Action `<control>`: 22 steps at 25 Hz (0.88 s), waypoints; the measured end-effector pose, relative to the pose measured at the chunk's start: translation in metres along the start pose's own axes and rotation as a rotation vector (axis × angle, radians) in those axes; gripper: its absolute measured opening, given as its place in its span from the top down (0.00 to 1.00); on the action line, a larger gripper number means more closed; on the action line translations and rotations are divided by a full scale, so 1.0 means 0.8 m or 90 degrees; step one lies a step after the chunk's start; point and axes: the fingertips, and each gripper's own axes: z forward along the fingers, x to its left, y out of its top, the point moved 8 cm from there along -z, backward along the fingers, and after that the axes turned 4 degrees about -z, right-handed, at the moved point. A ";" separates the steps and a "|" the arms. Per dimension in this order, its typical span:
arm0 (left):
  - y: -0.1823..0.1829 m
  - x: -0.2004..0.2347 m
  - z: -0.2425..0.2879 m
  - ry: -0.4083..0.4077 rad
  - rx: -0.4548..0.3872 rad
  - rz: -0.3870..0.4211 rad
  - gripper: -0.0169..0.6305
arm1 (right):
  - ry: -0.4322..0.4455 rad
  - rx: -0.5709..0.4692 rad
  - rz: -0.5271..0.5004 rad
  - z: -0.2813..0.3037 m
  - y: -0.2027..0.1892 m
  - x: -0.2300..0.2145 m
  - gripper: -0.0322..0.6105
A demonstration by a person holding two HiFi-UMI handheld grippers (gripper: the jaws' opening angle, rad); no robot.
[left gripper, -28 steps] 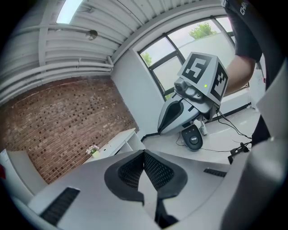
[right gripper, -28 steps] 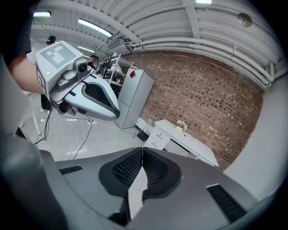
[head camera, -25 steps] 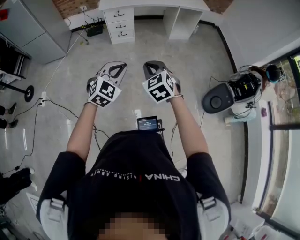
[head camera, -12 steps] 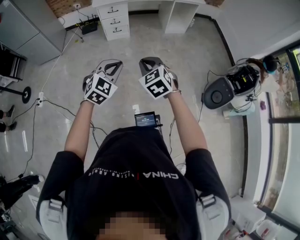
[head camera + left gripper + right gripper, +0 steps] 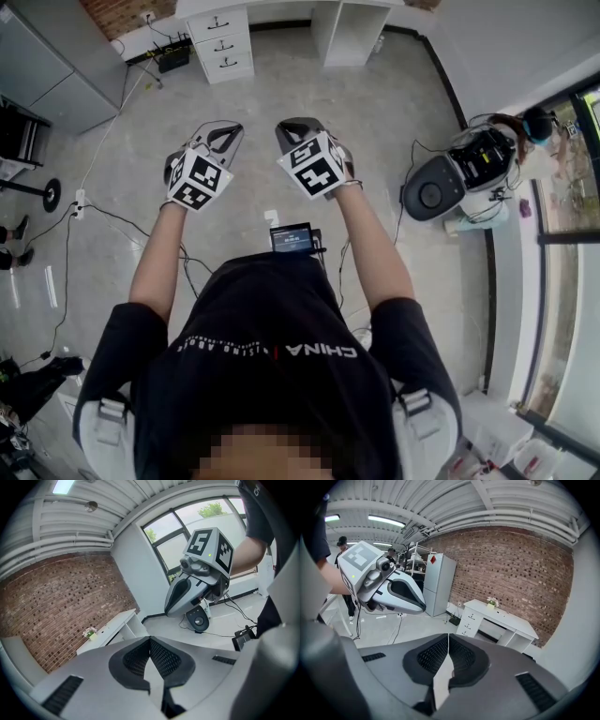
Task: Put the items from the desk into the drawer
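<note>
Head view: left gripper (image 5: 223,134) and right gripper (image 5: 298,129) side by side above the floor (image 5: 394,103), white desk (image 5: 281,9) well ahead.
Left gripper view: jaws pressed together, nothing between.
Right gripper view: jaws likewise together, empty. Flower pot (image 5: 491,603) sits on the desk; drawers (image 5: 468,620) closed.

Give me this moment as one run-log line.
position: short of desk | left gripper: shut, empty | right gripper: shut, empty | drawers: all closed | on desk: flower pot

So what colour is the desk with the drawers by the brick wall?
The desk is white; it shows best in the right gripper view.
</note>
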 end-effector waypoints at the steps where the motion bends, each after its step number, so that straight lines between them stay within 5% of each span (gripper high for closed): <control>1: 0.003 -0.003 0.005 0.000 0.001 0.001 0.95 | 0.003 -0.002 0.003 -0.002 -0.004 -0.005 0.92; 12: 0.056 -0.021 0.072 0.025 0.016 0.001 0.95 | 0.014 -0.018 0.007 -0.023 -0.048 -0.087 0.92; 22: 0.041 -0.001 0.117 0.028 0.047 -0.022 0.95 | 0.032 -0.022 0.032 0.011 -0.074 -0.131 0.92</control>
